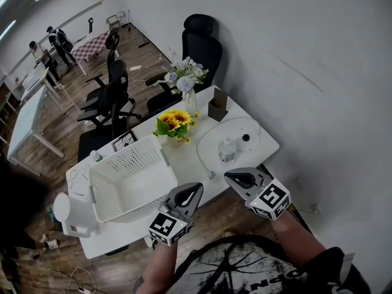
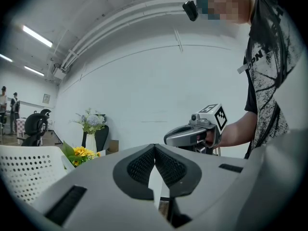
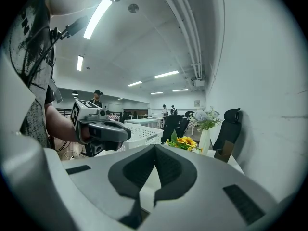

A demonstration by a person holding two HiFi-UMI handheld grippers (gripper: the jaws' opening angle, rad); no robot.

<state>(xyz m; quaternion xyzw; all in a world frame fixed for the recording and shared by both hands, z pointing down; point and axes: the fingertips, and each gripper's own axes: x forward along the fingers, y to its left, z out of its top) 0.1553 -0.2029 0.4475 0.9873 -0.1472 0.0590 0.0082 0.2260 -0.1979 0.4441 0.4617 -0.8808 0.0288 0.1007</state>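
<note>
Both grippers are held in the air over the near edge of a white table (image 1: 184,164). My left gripper (image 1: 195,188) is shut with nothing between its pads (image 2: 144,165); it is nearest the white perforated basket (image 1: 116,164). My right gripper (image 1: 228,175) is also shut and empty, its tip close to the round white tray (image 1: 211,141), which holds a small clear bottle (image 1: 227,150). The two tips point toward each other, a small gap apart. The left gripper view shows the right gripper (image 2: 192,134) in a hand; the right gripper view shows the left gripper (image 3: 103,129).
On the table stand sunflowers (image 1: 174,122), a vase of pale flowers (image 1: 185,78), a brown box (image 1: 217,105) and a white appliance (image 1: 70,213) at the left end. Black office chairs (image 1: 199,41) stand behind, against a white wall on the right. People (image 1: 58,41) stand far back.
</note>
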